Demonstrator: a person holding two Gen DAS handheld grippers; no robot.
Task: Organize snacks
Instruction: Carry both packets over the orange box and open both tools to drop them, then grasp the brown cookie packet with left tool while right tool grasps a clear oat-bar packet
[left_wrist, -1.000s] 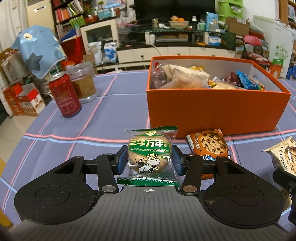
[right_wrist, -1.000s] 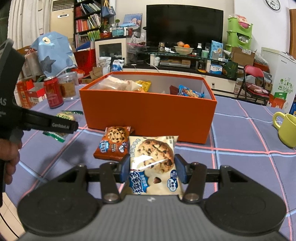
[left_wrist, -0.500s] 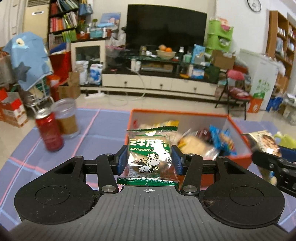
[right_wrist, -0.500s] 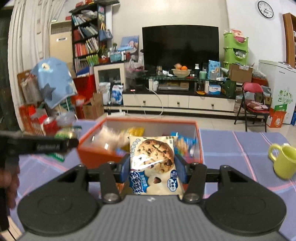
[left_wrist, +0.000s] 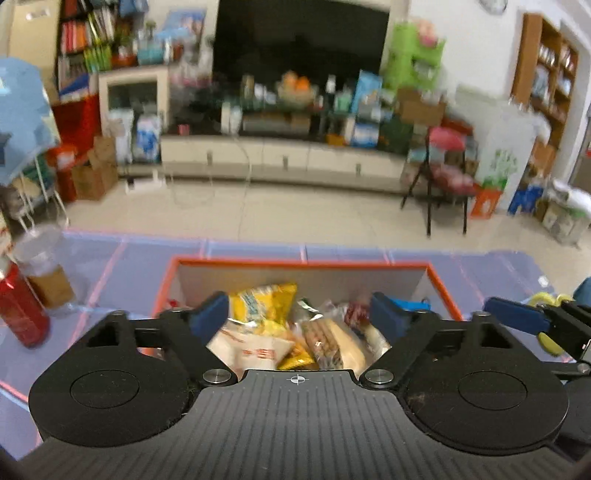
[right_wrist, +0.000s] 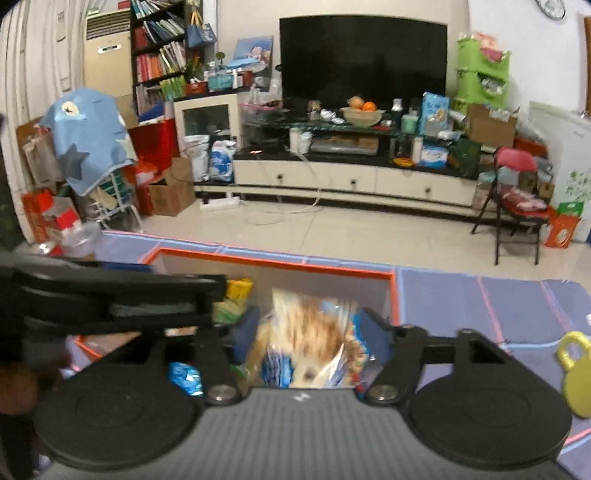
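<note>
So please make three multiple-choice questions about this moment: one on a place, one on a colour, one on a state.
1. Over what does the left gripper hang?
A. the floor
B. the orange box
C. a sink

2. What colour is the mug on the table?
A. yellow-green
B. black
C. white

3. How do the left gripper's jaws stand?
A. clamped on a can
B. fully shut
C. apart, nothing gripped

Answers:
1 B, box snacks show between its fingers.
2 A, seen at the right wrist view's right edge.
3 C, jaws opening, only box contents beyond.

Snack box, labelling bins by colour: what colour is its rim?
Orange rim, clearest in the left wrist view.
</note>
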